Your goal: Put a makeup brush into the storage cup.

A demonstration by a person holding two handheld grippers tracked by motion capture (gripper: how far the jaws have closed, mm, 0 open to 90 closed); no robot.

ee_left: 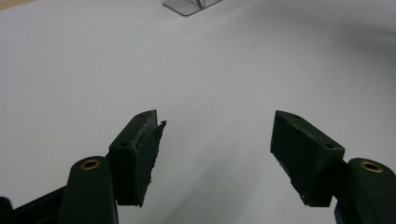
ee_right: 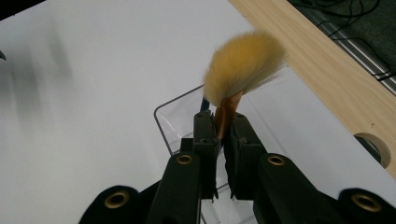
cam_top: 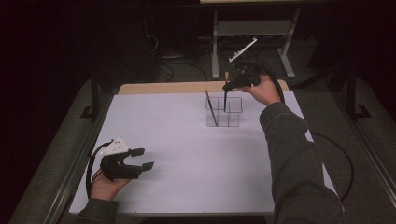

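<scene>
A clear plastic holder (cam_top: 224,113) with compartments stands at the back of the white table (cam_top: 187,154). One thin brush (cam_top: 211,108) leans in its left side. My right gripper (cam_top: 229,86) hangs just above the holder, shut on a second brush whose dark handle (cam_top: 225,101) points down into it. In the right gripper view the jaws (ee_right: 220,127) clamp the copper ferrule below the fluffy yellow bristles (ee_right: 245,65), with the holder's rim (ee_right: 163,114) underneath. My left gripper (cam_top: 142,158) rests at the front left, open and holding nothing (ee_left: 217,126).
A bare wooden strip (cam_top: 168,87) runs along the table's far edge, with a round hole (ee_right: 375,147) in it. A metal stand (cam_top: 252,32) and cables lie on the dark floor behind. The right gripper's cable (cam_top: 343,163) loops off the table's right side.
</scene>
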